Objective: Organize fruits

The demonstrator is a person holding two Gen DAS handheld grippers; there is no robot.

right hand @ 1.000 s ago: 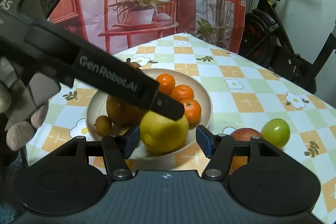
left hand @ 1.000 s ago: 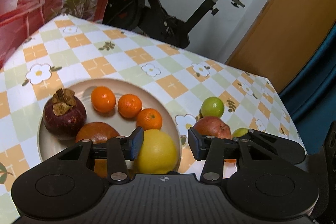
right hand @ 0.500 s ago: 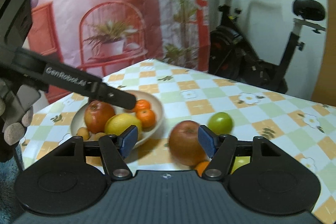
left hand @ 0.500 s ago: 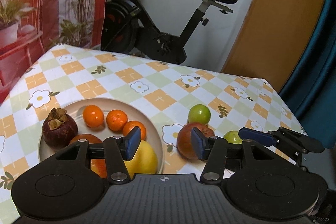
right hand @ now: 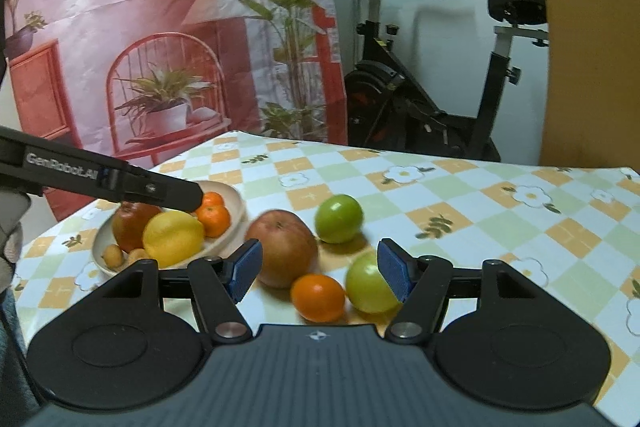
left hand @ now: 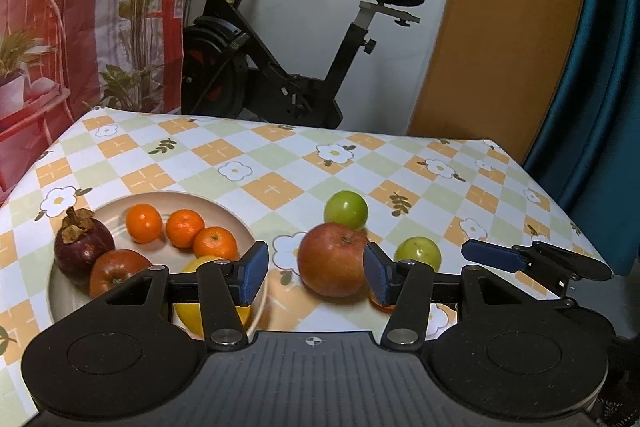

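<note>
Both empty tools gape, left tool (left hand: 316, 273) hiding most of the lemon (left hand: 208, 307).

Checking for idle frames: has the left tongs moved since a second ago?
Yes. The left tongs have swung right, off the bowl, and now frame the red apple on the tablecloth.

Round cream plate (left hand: 240, 227) near left edge of tabletop. In plate: three small oranges (left hand: 182, 228) in row, dark purple mangosteen (left hand: 83, 245) with brown cap, red apple (left hand: 116, 271), yellow lemon (right hand: 173, 237), two tiny yellow fruits (right hand: 113, 255) at near rim. On tabletop just right of plate: big red apple (left hand: 334, 259), stem up. Green fruit (left hand: 346, 209) behind it, touching. Second green fruit (right hand: 368, 287) and small orange (right hand: 318, 297) side by side toward near edge.
</note>
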